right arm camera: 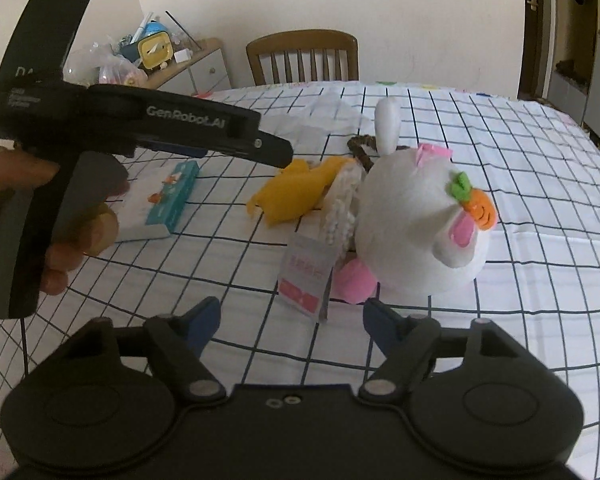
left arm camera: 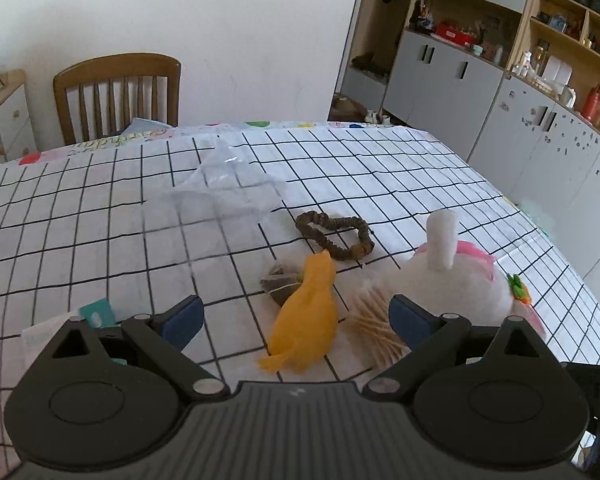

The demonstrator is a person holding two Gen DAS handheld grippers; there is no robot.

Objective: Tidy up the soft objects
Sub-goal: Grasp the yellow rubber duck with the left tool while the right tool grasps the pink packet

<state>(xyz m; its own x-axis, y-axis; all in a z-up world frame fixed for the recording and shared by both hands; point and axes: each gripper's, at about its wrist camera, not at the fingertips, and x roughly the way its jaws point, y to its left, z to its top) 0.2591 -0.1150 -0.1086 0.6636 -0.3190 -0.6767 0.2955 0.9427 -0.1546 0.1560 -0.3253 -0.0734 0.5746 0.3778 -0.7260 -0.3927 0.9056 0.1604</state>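
On a counter [left arm camera: 80,208] draped in a white black-grid cloth, a white plush rabbit with a felt carrot [right arm camera: 419,216] lies at centre, an orange soft bird-shaped toy [left arm camera: 305,320] at its nine o'clock. Both grippers tilt downward. The left gripper [left arm camera: 296,314], gripped by a hand [right arm camera: 40,216], spreads its fingers wide above the orange toy. The right gripper [right arm camera: 292,322] stands with fingers wide, empty, the rabbit at its one o'clock.

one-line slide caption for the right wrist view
Open right gripper approaches a white plush rabbit and yellow soft toy on a grid tablecloth, left gripper alongside.
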